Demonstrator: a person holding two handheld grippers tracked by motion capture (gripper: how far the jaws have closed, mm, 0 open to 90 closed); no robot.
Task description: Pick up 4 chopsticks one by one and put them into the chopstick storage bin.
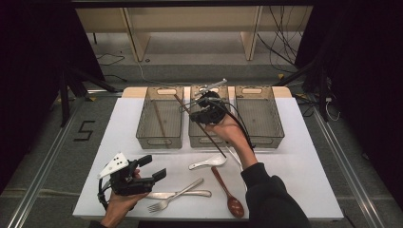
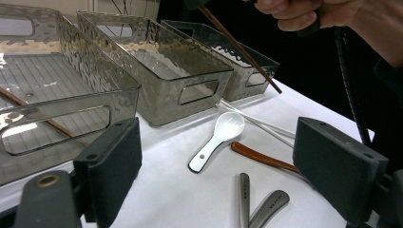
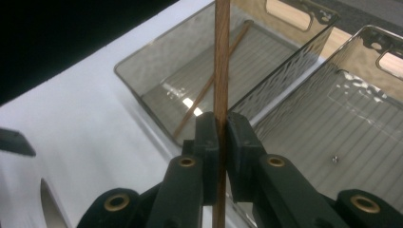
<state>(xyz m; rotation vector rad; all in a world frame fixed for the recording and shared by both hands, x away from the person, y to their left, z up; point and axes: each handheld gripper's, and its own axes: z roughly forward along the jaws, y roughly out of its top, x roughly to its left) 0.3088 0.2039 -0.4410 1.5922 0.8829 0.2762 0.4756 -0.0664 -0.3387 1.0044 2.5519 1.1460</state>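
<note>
Chopstick point(image 3: 221, 61), brown and thin, is sitting pinched between the closed jaws of the right tool point(image 3: 221, 128), hanging slanted above the left bin point(image 1: 160, 118) and middle bin point(image 1: 209, 124). Another chopstick point(image 3: 209, 85) is lying inside the left bin. Left tool point(image 1: 153, 167) is resting wide open and empty near the front of the white surface point(image 1: 294, 161), beside a fork point(image 1: 174, 195).

Three bins point(image 1: 209, 140) stand side by side at the far end of the surface point(image 1: 304, 166); a chopstick point(image 1: 159, 119) lies in the left one. Nearer lie a soup spoon point(image 1: 207, 163), fork point(image 1: 174, 195) and knife point(image 1: 178, 194).
</note>
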